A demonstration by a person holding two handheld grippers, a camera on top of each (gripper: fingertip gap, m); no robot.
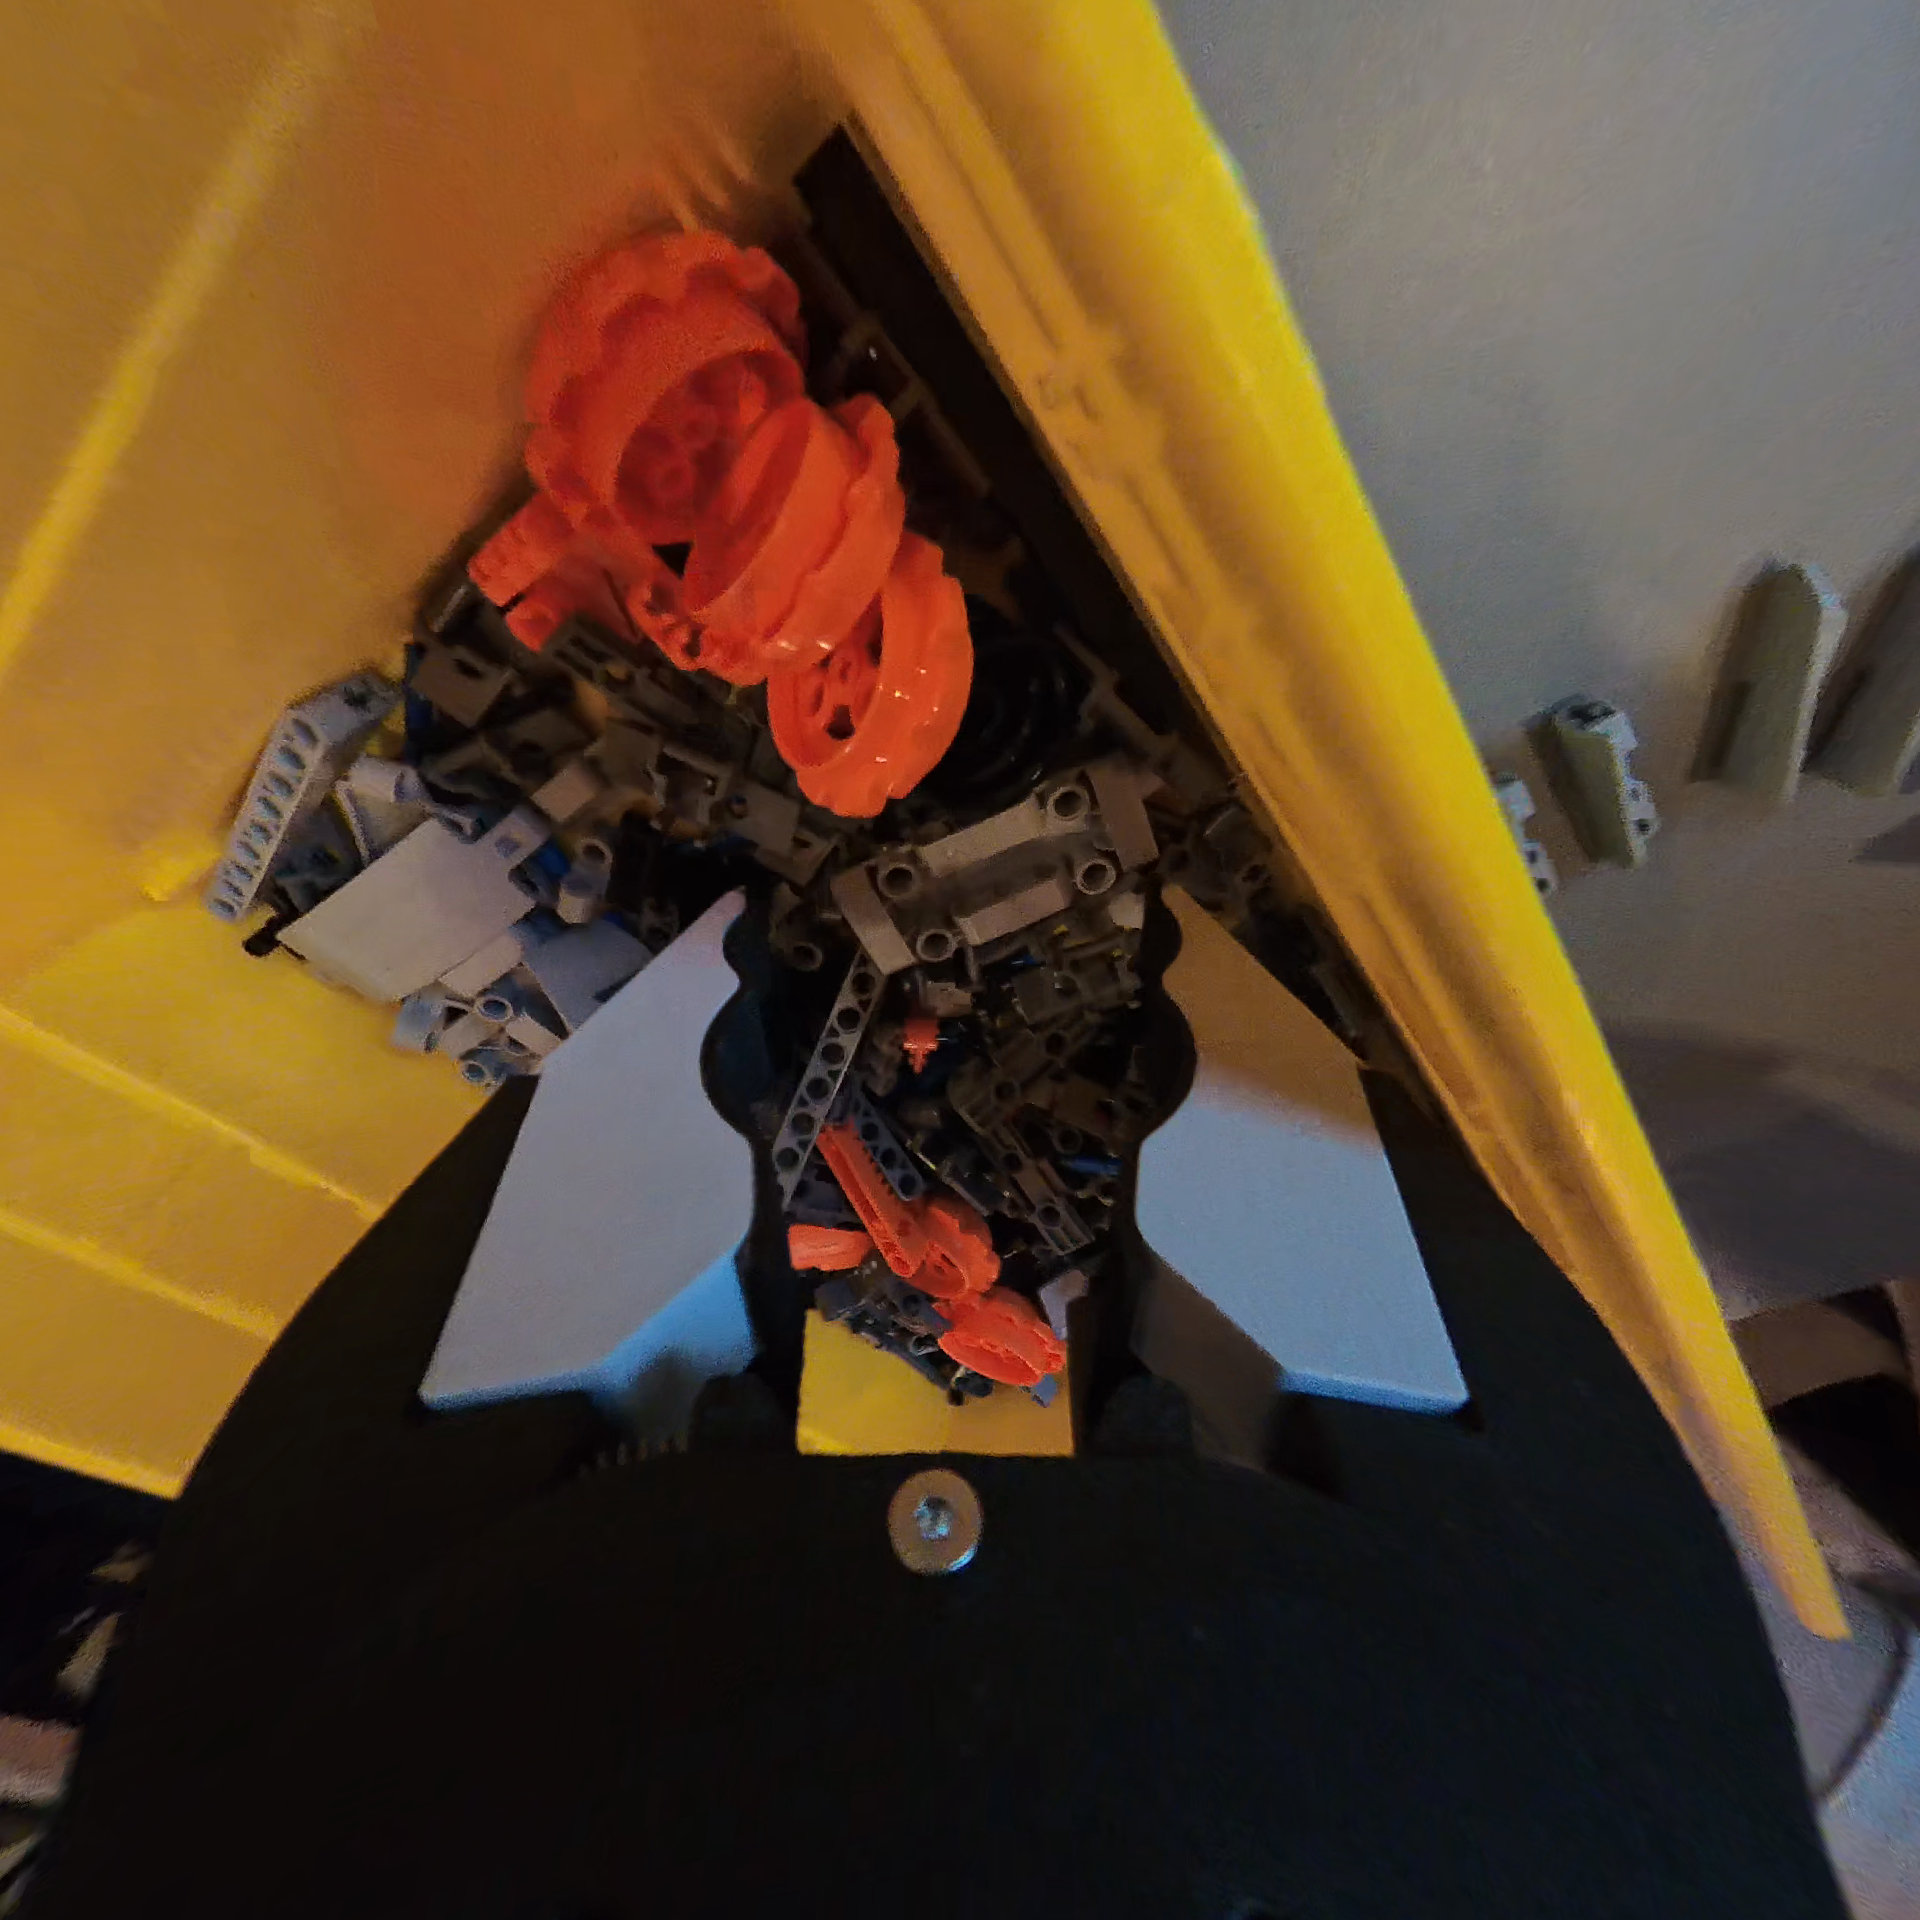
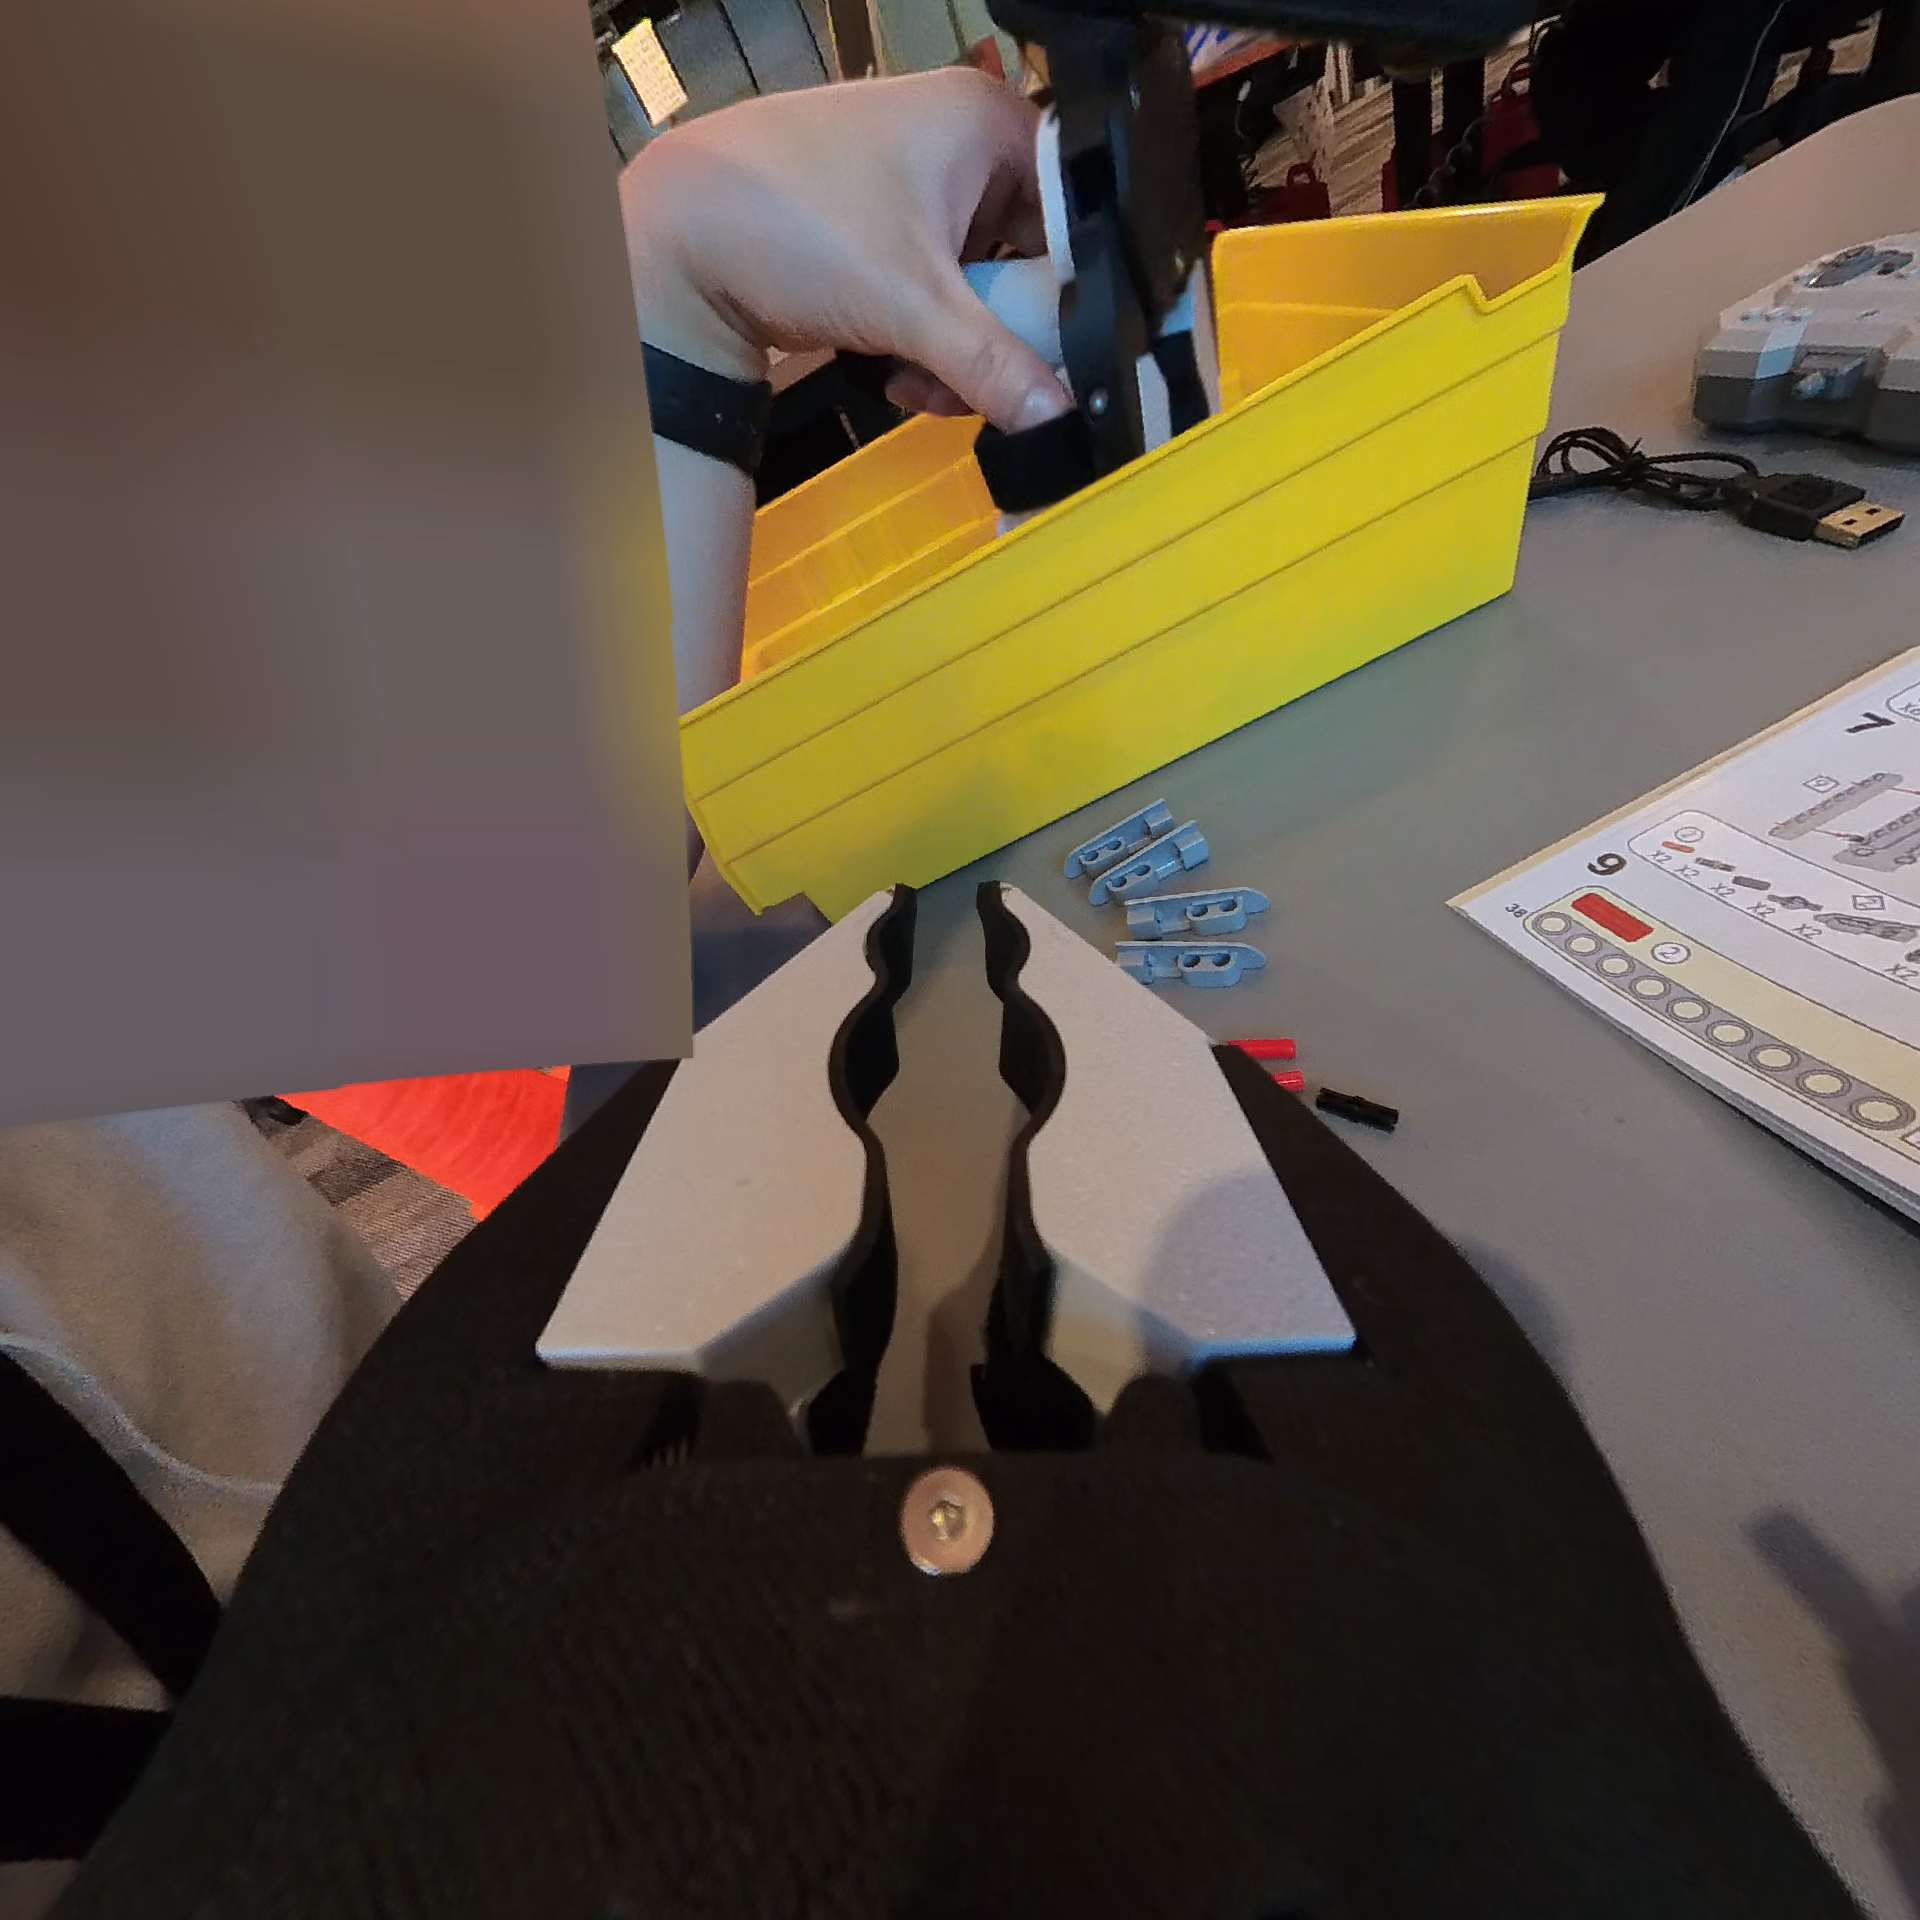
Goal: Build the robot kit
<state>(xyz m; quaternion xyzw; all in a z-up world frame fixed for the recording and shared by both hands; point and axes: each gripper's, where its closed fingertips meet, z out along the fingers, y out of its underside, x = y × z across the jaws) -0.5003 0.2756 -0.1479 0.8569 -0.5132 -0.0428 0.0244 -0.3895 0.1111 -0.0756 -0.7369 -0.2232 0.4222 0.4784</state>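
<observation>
Inside the yellow bin (image 1: pixel 260 312), my left gripper (image 1: pixel 951 935) hangs, jaws apart, over the brick pile (image 1: pixel 935 1039) beside the orange wheels (image 1: pixel 727 499). Right gripper (image 2: pixel 948 904), jaws nearly together and empty, waits just outside it. Closing here could snag several tangled pieces.

Bin wall (image 1: pixel 1299 727) hems the left tongs (image 1: pixel 951 935) — brick pile (image 1: pixel 727 790) ahead, bare floor (image 1: pixel 260 364) leftward.
</observation>
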